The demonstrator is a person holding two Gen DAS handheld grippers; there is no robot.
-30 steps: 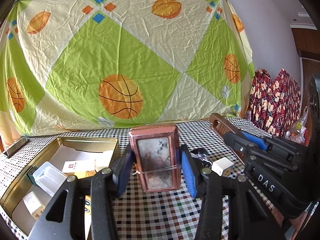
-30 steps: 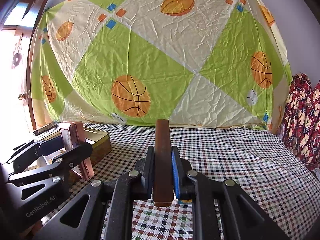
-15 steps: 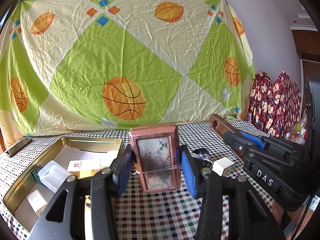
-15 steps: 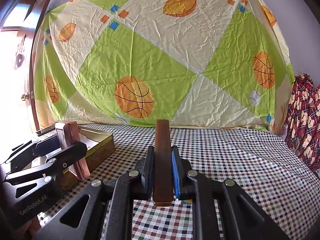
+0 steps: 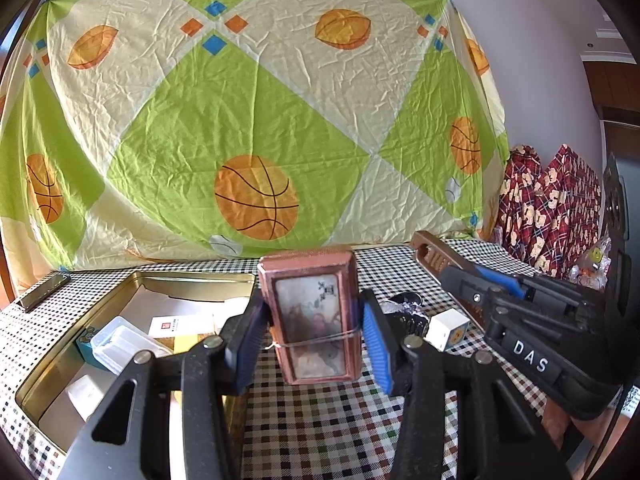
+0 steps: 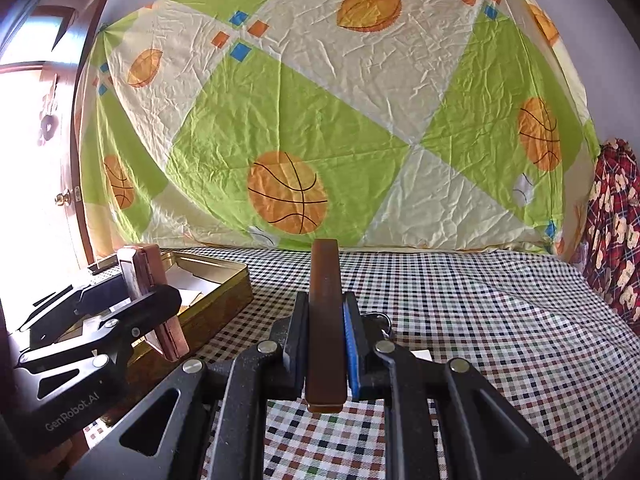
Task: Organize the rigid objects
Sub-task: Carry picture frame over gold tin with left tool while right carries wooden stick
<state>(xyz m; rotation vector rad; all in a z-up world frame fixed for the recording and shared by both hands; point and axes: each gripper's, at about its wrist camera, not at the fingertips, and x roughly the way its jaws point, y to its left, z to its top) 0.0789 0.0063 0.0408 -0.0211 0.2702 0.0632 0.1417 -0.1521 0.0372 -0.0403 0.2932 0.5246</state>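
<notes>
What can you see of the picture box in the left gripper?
The picture box is a flat reddish-brown rectangular case, looks like wood, with a faded picture panel on its face and a thin band wrapped around its lower half. It stands upright, off the checkered tablecloth, pinched on its side edges by the left gripper, beside the open tin.

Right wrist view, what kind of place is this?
Probably a room at home: a checkered tablecloth on the table, a green basketball-print bedsheet hung behind it, and a wooden door with a brass knob.

The left tool (image 5: 312,336) has drifted slightly rightward from the tin (image 5: 132,280).
</notes>
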